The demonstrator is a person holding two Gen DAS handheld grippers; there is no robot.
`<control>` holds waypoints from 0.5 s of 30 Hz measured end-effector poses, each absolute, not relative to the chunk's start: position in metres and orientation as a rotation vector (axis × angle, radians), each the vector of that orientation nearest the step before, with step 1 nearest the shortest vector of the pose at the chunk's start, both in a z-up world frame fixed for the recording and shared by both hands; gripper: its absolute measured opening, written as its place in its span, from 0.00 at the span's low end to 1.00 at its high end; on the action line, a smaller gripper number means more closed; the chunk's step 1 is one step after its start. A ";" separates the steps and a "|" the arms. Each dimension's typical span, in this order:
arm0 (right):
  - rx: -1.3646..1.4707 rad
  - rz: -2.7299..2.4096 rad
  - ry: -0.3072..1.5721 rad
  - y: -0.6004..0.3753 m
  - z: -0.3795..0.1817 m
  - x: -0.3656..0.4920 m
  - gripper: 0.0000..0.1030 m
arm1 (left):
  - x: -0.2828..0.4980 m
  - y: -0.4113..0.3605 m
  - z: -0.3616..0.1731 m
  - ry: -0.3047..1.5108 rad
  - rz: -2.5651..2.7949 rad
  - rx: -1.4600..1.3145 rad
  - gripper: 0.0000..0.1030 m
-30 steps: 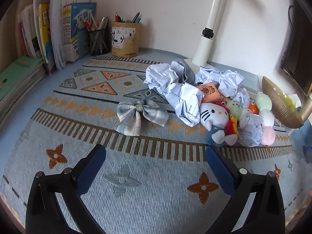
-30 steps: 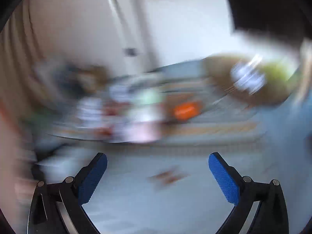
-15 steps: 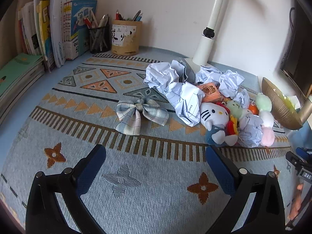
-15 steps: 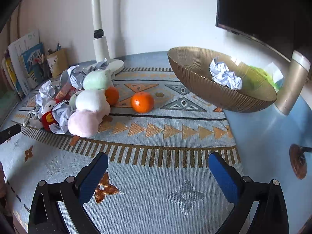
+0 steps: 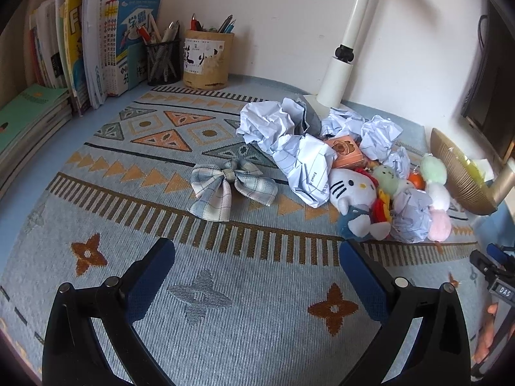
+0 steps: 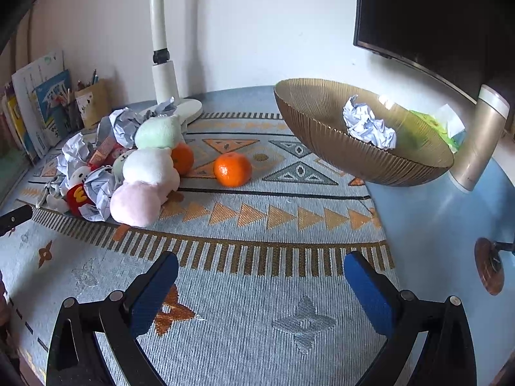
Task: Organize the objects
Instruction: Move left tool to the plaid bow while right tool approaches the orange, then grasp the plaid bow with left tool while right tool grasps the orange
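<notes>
The left gripper (image 5: 256, 268) is hovering low at the bottom of its frame, fingers spread wide and grasping nothing, probably so it can choose a first item. The right gripper (image 6: 260, 280) is hanging the same way, released and empty, over bare mat (image 6: 257, 225).

The things to sort are lying heaped at centre right of the left view: crumpled paper (image 5: 302, 154), a cat plush (image 5: 352, 193), a small orange box (image 5: 346, 152) and a pastel plush (image 5: 436, 193), all touching one another. A plaid bow (image 5: 230, 189) is lying just beside the heap, apart on its left. In the right view one orange (image 6: 232, 169) is sitting alone at centre, another orange (image 6: 182, 157) is pressing against the plush.

The gold bowl (image 6: 322, 122), upper right of the right view, is already holding one paper ball (image 6: 368, 125), so it is likely serving as the paper's destination.

Underneath, a blue patterned woven mat is covering a pale blue desk. Books (image 5: 80, 48) and pen cups (image 5: 190, 54) are standing upper left against a white wall, a lamp post (image 5: 346, 48) is rising behind the heap, and a dark monitor (image 6: 434, 16) is filling the upper right.
</notes>
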State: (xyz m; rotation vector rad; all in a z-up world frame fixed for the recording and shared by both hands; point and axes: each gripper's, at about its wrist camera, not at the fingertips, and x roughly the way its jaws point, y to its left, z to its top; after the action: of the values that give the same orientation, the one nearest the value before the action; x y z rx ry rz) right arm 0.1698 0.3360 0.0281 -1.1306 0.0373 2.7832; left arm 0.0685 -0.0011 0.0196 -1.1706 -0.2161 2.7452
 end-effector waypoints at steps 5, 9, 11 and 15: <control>-1.134 2.813 -0.012 0.330 0.028 0.169 1.00 | 0.069 -0.019 0.019 -0.381 2.663 -1.134 0.99; -1.127 2.802 -0.014 0.330 0.028 0.170 1.00 | 0.060 -0.032 0.022 -0.368 2.664 -1.189 0.99; -1.149 2.809 -0.004 0.330 0.028 0.170 1.00 | 0.048 -0.038 0.033 -0.242 2.732 -1.211 0.99; -1.274 2.935 0.459 0.342 0.042 0.161 1.00 | -0.002 -0.037 0.021 -0.098 2.589 -1.365 0.98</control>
State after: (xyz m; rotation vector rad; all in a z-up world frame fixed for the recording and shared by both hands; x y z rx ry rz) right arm 0.1613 0.3420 0.0422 -1.2744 0.4586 2.9354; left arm -0.0022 -0.0368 0.0212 -1.3648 -0.0977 2.5893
